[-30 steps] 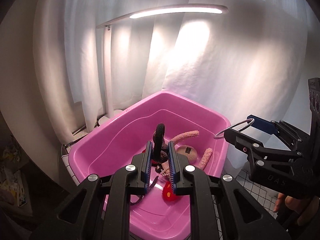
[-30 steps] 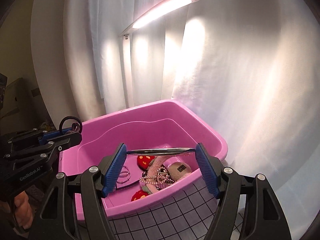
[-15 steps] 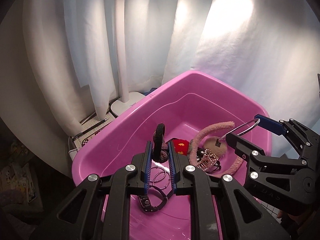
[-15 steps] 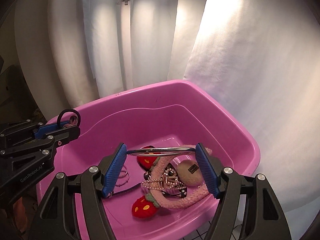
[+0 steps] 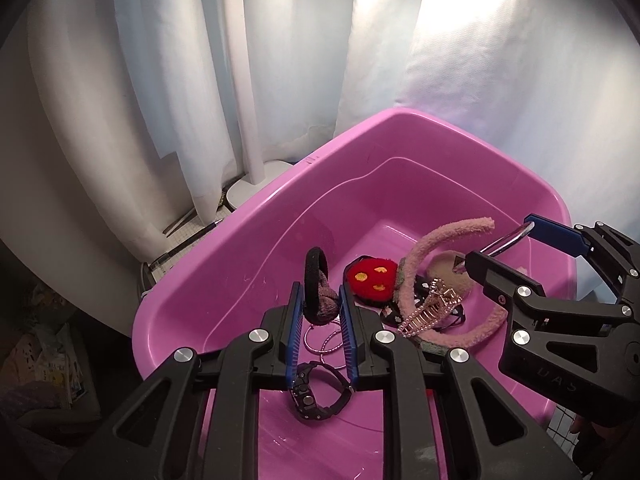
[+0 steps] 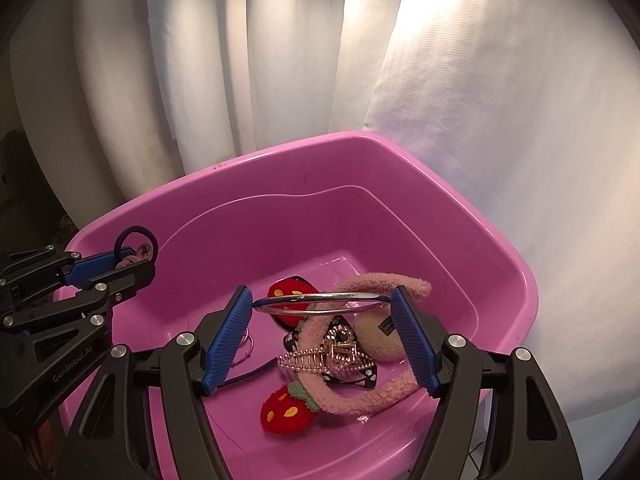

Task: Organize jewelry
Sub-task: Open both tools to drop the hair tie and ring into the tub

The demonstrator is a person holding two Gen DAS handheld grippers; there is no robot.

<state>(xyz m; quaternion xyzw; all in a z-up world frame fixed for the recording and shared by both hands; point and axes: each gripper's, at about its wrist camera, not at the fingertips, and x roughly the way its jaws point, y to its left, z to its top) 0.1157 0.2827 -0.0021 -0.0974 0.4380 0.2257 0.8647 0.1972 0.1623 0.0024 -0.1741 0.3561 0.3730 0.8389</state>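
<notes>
A: What is each gripper carrying over the tub [image 6: 500,256]?

B: The left gripper [image 5: 320,312] is pinching a scrunchie [image 5: 318,284] between narrow jaws, just inside the tub's near-left rim. The right gripper [image 6: 322,322] is bracing a bangle [image 6: 320,302] across wide-set jaws, flat, above the pile in the tub's middle.

A: So the step is dropping both in?

B: Likely. The left one should be opening over the bare floor left of the pile, near the watch [image 5: 316,394] and the thin hoops [image 5: 324,342] below it. The right one should be lowering first; the bangle is rigid and could be bouncing off the headband [image 6: 360,344] if let go from height.

A: Anything snagging?

B: The hair clip [image 6: 320,354] is lying on top of the pile, teeth up, so the bangle is better set toward the tub's far end, where the floor is bare. I cannot tell whether the bangle is touching the headband's raised arc; the view is flattening it.

A: Room to move?

B: The two grippers are working close together over the tub, so one should be releasing at a time. Beyond the tub's far rim a curtain [image 6: 500,80] is hanging near, with a lamp post [image 5: 244,80] behind the left corner; withdrawing should be going up and back.
</notes>
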